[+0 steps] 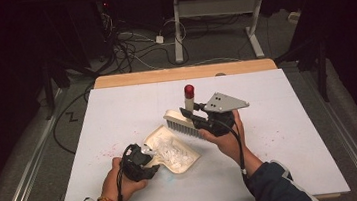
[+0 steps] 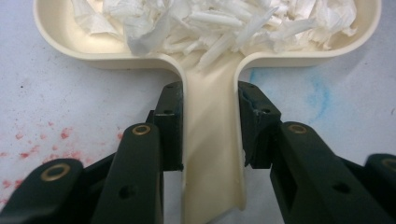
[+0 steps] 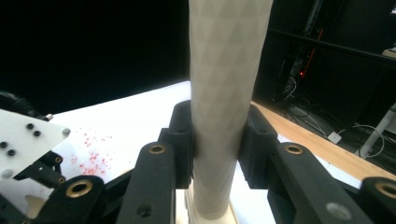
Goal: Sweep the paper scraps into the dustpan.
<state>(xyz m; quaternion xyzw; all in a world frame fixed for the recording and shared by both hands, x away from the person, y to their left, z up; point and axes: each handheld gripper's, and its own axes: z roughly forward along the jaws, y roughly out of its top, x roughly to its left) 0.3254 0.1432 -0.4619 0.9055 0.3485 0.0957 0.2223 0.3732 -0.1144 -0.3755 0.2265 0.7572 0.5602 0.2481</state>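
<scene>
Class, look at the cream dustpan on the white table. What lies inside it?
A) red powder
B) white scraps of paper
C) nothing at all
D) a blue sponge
B: the dustpan, whose handle the left gripper grips, holds a heap of white paper scraps; the high view shows the same.
</scene>
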